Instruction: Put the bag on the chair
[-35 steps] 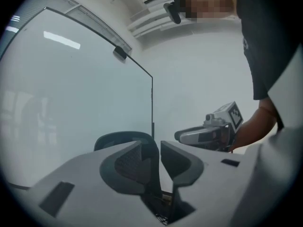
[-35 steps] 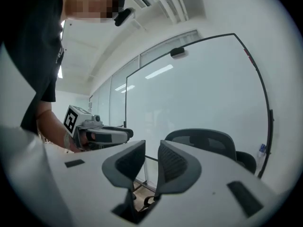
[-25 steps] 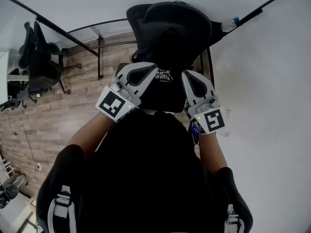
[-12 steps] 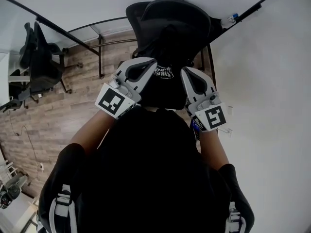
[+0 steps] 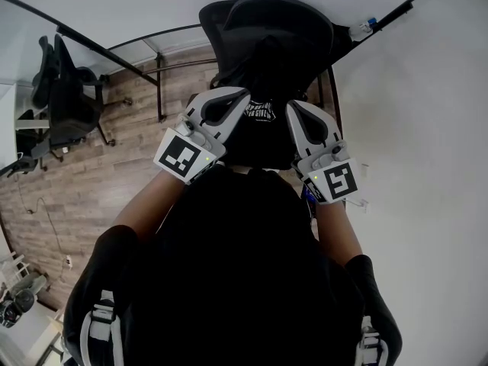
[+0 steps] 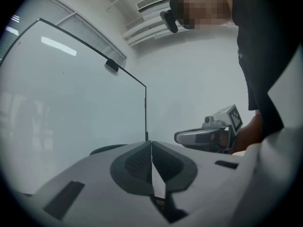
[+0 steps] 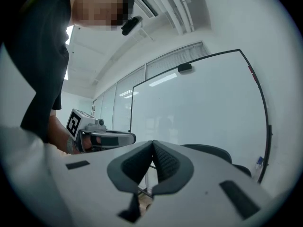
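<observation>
A black bag (image 5: pixel 259 132) with white print rests on the seat of the black office chair (image 5: pixel 271 29), straight ahead of me in the head view. My left gripper (image 5: pixel 241 97) and right gripper (image 5: pixel 293 110) flank the bag's top, tips pointing at the chair back. In the left gripper view the left gripper (image 6: pixel 151 144) has its pads pressed together with nothing seen between them. The right gripper (image 7: pixel 152 143) in its own view is likewise shut and empty. Each view shows the other gripper alongside, plus the chair back's dark rim (image 7: pixel 208 150).
A second black office chair (image 5: pixel 69 105) stands at the left on the wood floor (image 5: pixel 91 181). A black-framed glass partition (image 5: pixel 99 52) runs behind both chairs. A white surface (image 5: pixel 419 166) fills the right side, with a small bottle (image 5: pixel 362 30) at its far edge.
Both grippers have edged slightly forward toward the chair. Their jaws have stayed shut and the bag has not moved.
</observation>
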Demonstrator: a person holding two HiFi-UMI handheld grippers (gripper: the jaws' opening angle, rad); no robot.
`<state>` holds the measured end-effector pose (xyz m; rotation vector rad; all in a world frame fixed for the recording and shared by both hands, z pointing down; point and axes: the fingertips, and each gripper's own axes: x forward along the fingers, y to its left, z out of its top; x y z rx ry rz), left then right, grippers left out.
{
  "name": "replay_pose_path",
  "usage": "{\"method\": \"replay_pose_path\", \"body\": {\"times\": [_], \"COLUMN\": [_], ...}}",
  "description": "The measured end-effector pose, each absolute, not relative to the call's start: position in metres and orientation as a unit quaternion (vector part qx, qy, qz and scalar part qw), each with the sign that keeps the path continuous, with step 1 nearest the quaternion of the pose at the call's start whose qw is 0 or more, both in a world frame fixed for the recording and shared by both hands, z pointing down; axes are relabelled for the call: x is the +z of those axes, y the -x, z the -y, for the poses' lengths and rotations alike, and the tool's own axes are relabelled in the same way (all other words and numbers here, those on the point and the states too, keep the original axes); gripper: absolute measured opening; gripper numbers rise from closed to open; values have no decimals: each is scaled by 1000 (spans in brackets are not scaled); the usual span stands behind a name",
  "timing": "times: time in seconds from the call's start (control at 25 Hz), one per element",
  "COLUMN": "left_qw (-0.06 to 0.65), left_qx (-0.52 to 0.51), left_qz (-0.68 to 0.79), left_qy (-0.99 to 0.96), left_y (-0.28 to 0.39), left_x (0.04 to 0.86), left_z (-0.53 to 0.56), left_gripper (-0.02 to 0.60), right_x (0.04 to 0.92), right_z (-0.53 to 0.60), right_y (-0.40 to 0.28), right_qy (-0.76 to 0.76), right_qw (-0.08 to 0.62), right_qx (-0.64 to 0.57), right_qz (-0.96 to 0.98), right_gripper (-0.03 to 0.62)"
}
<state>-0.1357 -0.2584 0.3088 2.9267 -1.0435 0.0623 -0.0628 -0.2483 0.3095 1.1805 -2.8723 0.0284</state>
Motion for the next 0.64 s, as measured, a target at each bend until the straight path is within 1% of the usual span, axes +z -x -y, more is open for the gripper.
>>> {"method": "replay_pose_path", "body": {"times": [0.64], "left_qw": [20], "left_qx": [34], "left_qz": [343], "left_qy": [-939], "left_y": [135], "left_x": [314], "left_z": [257], "left_gripper": [6], "right_x": [314], "right_z": [252], "right_y": [57], "right_qy": [-373], "right_qw": [25], "right_qx": [6], "right_qz": [927], "right_gripper": [1]}}
